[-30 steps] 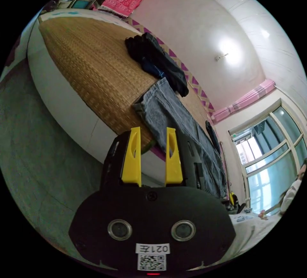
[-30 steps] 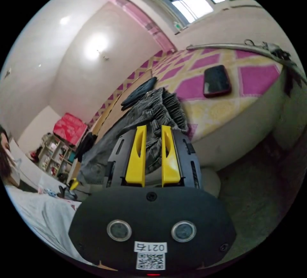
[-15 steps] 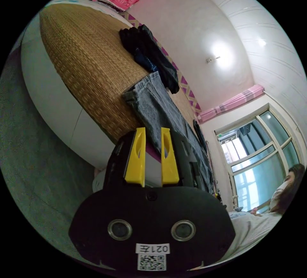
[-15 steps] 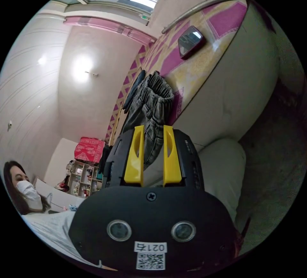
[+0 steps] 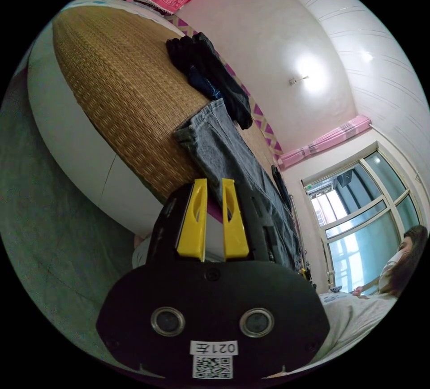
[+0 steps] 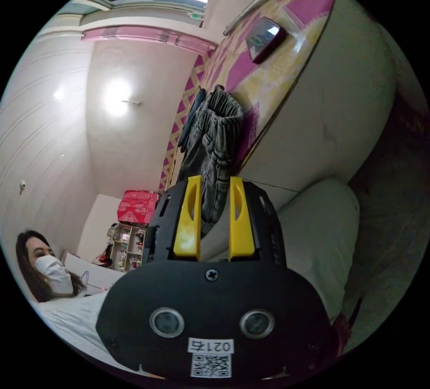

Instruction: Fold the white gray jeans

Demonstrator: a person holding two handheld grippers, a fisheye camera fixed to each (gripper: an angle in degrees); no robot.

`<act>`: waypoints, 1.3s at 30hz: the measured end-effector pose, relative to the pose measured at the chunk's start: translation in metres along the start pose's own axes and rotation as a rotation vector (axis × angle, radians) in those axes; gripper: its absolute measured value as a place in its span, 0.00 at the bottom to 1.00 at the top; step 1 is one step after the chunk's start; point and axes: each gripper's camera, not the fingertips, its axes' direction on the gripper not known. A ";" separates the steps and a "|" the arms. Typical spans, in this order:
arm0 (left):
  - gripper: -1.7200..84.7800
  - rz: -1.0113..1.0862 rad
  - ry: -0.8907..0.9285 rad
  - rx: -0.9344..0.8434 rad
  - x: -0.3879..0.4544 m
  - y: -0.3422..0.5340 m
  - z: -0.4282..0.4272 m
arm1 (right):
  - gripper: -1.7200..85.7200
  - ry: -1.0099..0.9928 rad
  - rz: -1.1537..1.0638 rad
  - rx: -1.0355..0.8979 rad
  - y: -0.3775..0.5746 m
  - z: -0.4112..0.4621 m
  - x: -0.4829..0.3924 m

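The grey-white jeans (image 5: 224, 156) lie stretched along the bed's front edge, legs on a woven mat (image 5: 125, 89). My left gripper (image 5: 214, 181) is low at the bed edge beside the leg hem. Its yellow jaws stand a narrow gap apart with nothing between them, and the jeans' edge runs just behind the right jaw. In the right gripper view the gathered waist of the jeans (image 6: 215, 138) hangs over the bed edge. My right gripper (image 6: 215, 178) is open, and the hanging denim dips into the gap between its jaws without being pressed.
Black clothes (image 5: 206, 71) lie on the mat beyond the jeans' hem. A dark phone (image 6: 264, 40) rests on the pink and yellow quilt (image 6: 286, 57), and a dark folded garment (image 6: 192, 111) lies behind the waist. A white cushion (image 6: 322, 237) sits below the bed. A masked person (image 6: 45, 268) is behind.
The left jaws have drawn much closer together. Both cameras have dropped and tilted toward the bed's side. The jeans' waist now hangs down between the right jaws.
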 end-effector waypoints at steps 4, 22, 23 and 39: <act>0.03 -0.021 0.029 -0.003 -0.007 -0.004 0.006 | 0.11 -0.072 0.008 0.044 -0.002 0.000 0.006; 0.01 -0.017 0.053 -0.020 -0.006 -0.020 0.058 | 0.07 -0.039 0.049 -0.010 -0.016 0.061 0.003; 0.01 -0.020 0.056 -0.022 -0.006 -0.020 0.060 | 0.07 -0.063 0.075 -0.014 -0.016 0.063 0.005; 0.02 0.238 -0.076 -0.210 0.161 -0.224 0.201 | 0.06 -0.177 -0.170 -0.150 -0.181 0.242 -0.161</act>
